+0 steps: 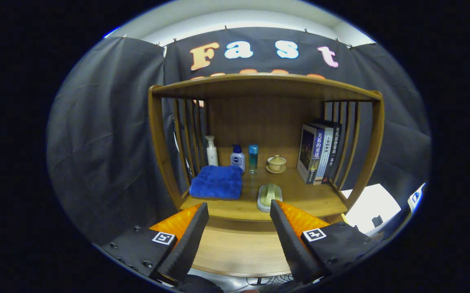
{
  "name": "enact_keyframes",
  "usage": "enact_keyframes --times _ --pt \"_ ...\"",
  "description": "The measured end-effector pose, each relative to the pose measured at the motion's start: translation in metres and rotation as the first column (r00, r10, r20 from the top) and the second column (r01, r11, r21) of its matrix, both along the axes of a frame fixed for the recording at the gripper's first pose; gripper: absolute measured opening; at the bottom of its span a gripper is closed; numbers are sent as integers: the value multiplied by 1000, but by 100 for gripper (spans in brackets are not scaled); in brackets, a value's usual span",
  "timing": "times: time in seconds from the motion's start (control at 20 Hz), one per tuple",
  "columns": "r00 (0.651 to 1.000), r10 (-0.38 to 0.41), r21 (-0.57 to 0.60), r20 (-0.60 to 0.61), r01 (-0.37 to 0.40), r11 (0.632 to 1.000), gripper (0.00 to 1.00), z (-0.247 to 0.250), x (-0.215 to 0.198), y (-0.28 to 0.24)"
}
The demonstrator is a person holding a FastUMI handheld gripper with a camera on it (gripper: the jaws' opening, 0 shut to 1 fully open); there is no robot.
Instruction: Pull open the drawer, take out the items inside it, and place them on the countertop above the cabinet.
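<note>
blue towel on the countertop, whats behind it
Behind the blue towel stand a white spray bottle and a white blue-capped bottle; their bases are hidden. The gripper is open.

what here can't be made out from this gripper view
- Drawer state and contents: no handle or inside visible on the wood front between the open gripper fingers.
- Green item: right fingertip covers its near edge.
- Bottles: too small to identify.
- Books: only spines show.
</note>
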State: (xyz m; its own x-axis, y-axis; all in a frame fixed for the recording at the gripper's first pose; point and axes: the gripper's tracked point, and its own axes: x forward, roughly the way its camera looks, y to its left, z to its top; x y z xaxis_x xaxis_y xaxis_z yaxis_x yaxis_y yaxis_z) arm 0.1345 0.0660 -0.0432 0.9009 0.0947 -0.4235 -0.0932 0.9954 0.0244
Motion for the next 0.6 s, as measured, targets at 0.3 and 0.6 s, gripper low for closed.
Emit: enact_keyframes --times 0.3,0.6 --pt "990 -41 -10 136 42 999 98 -24 -50 -6" --pt "972 -99 -16 212 105 994 97 -42 -102 -21"
